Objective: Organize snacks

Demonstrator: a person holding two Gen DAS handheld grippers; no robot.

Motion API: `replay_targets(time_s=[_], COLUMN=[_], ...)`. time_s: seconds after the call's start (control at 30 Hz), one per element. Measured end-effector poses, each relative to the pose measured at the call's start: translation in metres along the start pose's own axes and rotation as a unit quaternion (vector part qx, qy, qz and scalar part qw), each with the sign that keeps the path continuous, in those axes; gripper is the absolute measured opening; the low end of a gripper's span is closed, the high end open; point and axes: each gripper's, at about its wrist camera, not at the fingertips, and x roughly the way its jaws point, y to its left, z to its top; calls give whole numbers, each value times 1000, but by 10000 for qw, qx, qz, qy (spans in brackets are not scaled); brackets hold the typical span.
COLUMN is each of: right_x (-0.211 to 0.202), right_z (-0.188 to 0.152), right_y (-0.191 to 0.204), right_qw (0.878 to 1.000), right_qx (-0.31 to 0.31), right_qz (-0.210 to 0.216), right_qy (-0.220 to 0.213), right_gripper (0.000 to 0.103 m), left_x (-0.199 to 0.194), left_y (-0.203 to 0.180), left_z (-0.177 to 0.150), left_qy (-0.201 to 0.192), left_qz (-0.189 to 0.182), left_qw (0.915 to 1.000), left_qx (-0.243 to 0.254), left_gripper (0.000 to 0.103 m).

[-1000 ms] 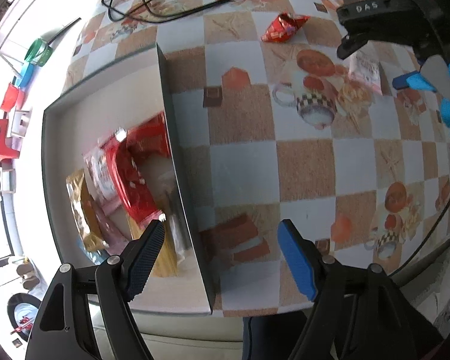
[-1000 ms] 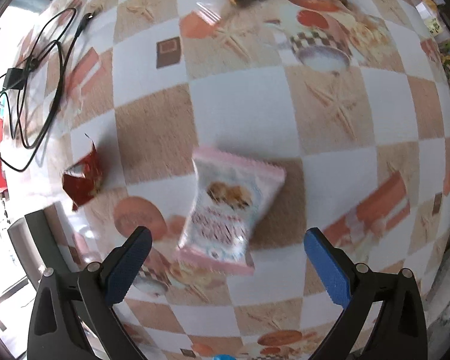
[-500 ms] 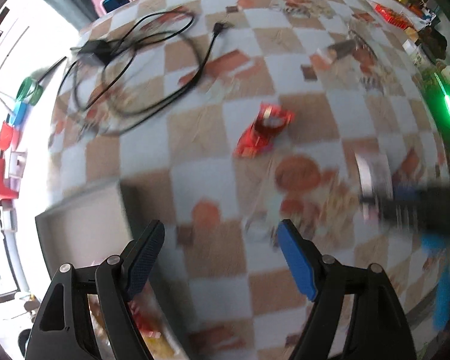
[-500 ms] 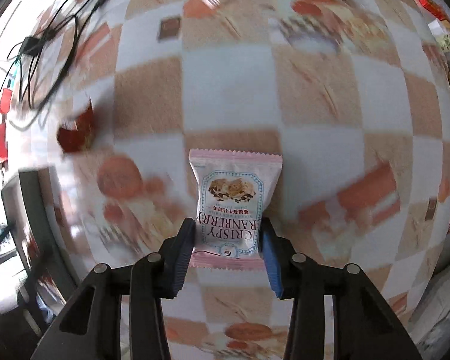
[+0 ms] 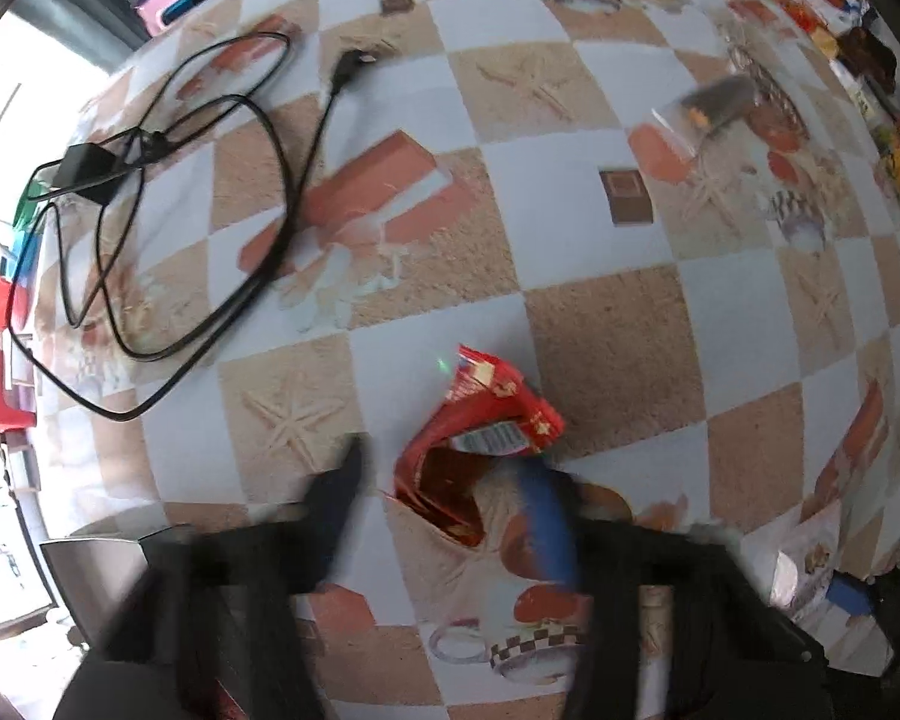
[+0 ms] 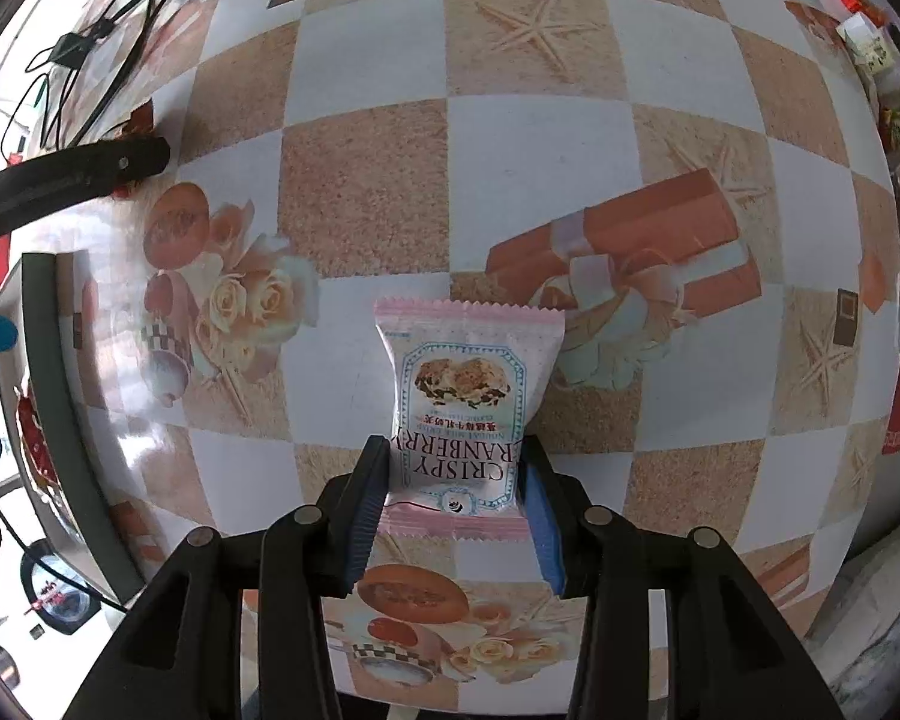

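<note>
Checkered desk: your right gripper fingers clamp the pink cranberry snack packet; your left gripper fingers are closing around the red snack packet between them.

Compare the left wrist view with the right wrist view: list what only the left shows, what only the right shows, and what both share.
Left only: the left tool closing around a red packet, pads not clearly pressing it, and a dark snack bar farther off.

Right only: the right tool shut on a pink packet marked "CRISPY", and a rose print on the cloth.

Both: the checked tablecloth, the black cable with its adapter, and the grey tray's edge.
</note>
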Motion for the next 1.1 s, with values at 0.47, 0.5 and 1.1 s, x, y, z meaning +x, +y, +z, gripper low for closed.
replay_targets(time_s=[0.47, 0.5, 1.1], right_x=[15, 16, 17], right_z=[-11, -15, -43], right_y=[21, 22, 5], right_qw=[9991, 9990, 9995], right_qx=[-355, -382, 70], right_qz=[-221, -245, -233], right_qy=[51, 66, 207], right_gripper=[45, 45, 77], left_x=[-10, -10, -16], left_y=[-15, -15, 38], left_z=[-135, -150, -203], left_qy=[397, 456, 521], left_qz=[-493, -534, -588], left_qw=[9971, 9964, 9948], left_qx=[-418, -467, -650], left_gripper=[30, 30, 73])
